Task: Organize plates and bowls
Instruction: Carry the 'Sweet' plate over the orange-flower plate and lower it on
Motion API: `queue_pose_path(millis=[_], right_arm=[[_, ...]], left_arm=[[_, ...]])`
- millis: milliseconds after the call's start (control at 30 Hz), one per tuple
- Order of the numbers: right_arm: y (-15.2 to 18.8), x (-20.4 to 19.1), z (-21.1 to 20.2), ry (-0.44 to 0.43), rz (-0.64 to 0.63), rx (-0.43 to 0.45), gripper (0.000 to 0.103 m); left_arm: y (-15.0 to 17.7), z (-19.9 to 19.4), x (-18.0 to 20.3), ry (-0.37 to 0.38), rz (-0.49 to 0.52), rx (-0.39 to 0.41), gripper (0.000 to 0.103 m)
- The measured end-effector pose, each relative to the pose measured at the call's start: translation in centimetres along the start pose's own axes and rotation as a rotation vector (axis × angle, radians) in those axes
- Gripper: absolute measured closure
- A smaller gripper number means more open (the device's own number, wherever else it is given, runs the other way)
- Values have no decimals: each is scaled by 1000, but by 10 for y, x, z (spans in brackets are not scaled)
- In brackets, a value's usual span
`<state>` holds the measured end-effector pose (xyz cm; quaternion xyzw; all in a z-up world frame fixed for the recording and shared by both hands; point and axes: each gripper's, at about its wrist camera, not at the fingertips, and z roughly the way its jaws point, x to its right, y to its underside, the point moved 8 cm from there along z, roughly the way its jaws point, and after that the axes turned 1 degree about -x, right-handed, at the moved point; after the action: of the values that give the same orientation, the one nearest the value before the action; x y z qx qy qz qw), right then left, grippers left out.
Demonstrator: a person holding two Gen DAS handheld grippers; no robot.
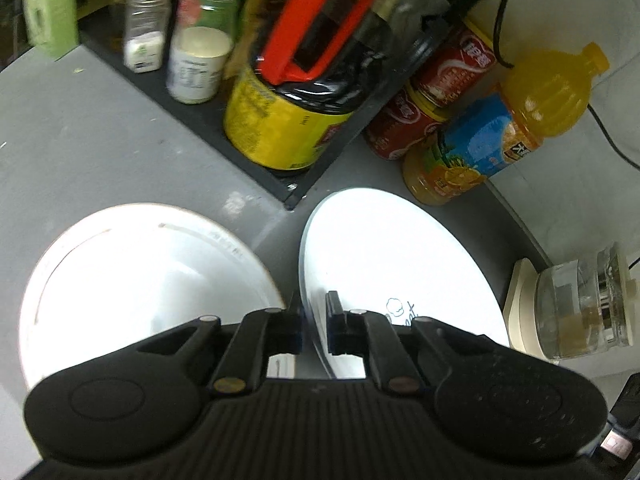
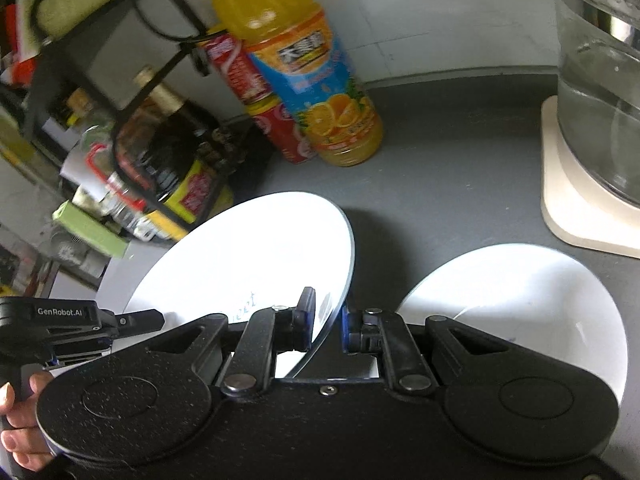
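Both grippers clamp the same white plate by its near rim: the left gripper and the right gripper each have jaws closed on the edge, and the plate is tilted, its far edge raised above the grey counter. A second plate lies just left of it; a white bowl sits to the right. The step in hand appears to be lifting this plate for stacking. The next move likely calls for a level carry onto the neighbouring plate. Room is tight: a condiment rack and juice bottle stand close behind, a glass kettle to the right.
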<state>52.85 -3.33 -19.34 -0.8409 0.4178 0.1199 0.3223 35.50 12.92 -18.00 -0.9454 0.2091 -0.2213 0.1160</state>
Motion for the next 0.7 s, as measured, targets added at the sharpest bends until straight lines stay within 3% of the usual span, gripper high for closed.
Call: queue_pose_path(millis=[300,700], right_arm=[[21,-24,-14,-66,-19,2,90],[49,-59,-10,-29,-5,47,90]], left_arm=[[24,-35,-21,-43,-41,32,95],[24,-46,-59,-19,-6,-8,95]])
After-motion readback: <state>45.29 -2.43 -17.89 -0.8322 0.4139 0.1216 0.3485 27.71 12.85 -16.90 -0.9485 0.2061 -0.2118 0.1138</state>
